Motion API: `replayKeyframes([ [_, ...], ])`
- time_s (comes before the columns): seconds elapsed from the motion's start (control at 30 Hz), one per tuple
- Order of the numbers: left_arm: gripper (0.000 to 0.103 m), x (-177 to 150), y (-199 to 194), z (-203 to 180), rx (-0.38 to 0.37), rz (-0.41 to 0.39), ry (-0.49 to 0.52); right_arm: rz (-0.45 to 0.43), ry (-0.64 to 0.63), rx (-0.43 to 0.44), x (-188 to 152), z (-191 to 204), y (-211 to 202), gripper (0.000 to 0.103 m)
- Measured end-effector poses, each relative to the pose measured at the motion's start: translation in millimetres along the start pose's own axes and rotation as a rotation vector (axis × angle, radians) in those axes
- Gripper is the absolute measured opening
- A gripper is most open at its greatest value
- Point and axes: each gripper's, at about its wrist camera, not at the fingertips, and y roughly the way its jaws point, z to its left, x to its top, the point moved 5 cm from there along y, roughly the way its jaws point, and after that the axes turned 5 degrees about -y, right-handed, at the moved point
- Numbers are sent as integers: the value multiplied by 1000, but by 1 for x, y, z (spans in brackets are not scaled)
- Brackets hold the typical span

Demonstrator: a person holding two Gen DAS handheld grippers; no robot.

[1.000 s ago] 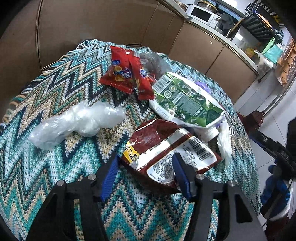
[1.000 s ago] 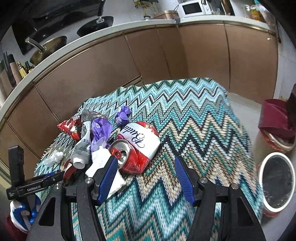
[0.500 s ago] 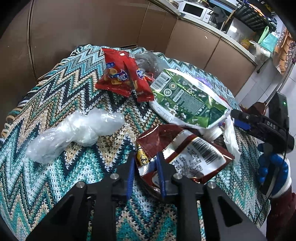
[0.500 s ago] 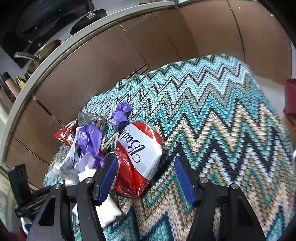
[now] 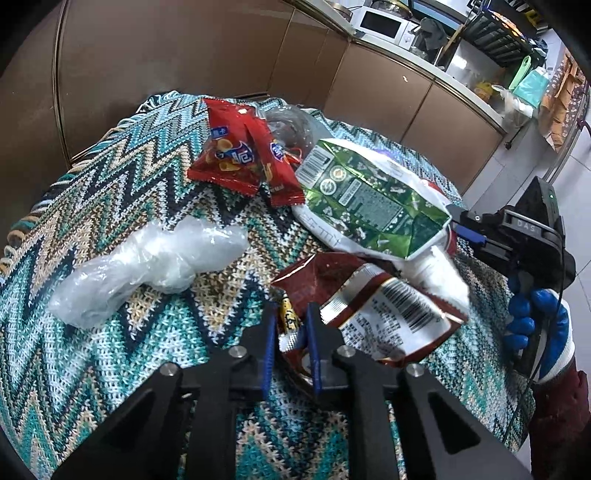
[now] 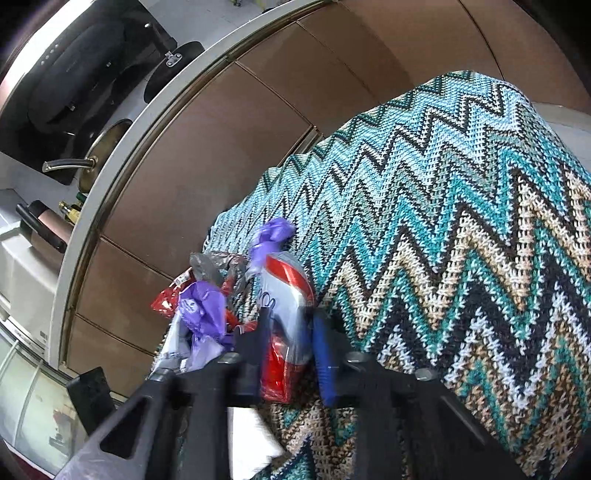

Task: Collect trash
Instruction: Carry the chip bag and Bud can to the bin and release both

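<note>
My left gripper is shut on the corner of a dark red snack bag and lifts it slightly off the zigzag cloth. Beyond it lie a green bag, red snack packets and a crumpled clear plastic bag. My right gripper is shut on a crushed red and white can on the table. It also shows at the right of the left wrist view. Purple wrappers lie left of the can.
The table wears a teal zigzag knit cloth. Brown cabinets stand close behind it. A counter with a microwave runs along the back. A pan sits on the stove.
My left gripper went from open to shut on the dark red bag and raised it. My right gripper advanced over the can and shut on it.
</note>
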Motion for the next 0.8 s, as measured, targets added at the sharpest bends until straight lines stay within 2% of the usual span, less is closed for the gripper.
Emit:
replayKeyframes([
  [0.13, 11, -2, -8, -1, -9, -12, -7, -34, -34, -34, 0, 9, -12, 18],
  [0.43, 8, -9, -55, -15, -70, -76, 10, -148, -109, -161, -2, 35, -81, 17],
  [0.8, 8, -18, -110, -29, -104, -145, 17, -260, -115, -229, -36, 54, -170, 17],
])
